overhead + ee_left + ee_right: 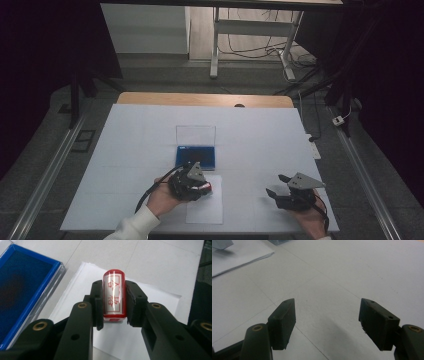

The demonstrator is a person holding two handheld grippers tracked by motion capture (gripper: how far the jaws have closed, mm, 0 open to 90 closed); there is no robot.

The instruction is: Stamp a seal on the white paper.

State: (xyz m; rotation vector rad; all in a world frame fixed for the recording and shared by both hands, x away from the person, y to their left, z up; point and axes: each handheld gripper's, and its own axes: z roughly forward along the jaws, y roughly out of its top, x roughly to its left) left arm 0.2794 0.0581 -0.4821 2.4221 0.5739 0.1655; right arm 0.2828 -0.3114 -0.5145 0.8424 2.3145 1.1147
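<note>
Left gripper (113, 301) has both black jaws clamped on a red stamp (114, 293), a clear-cased cylinder w/ red characters on its white label, held roughly upright btwn the pads. Stamp sits over a white sheet of paper (152, 293) lying on the pale table (160, 260); can't tell if its base touches the paper. At far left, just beside the paper's edge, is a blue ink pad (22, 287) in a clear case.
</note>
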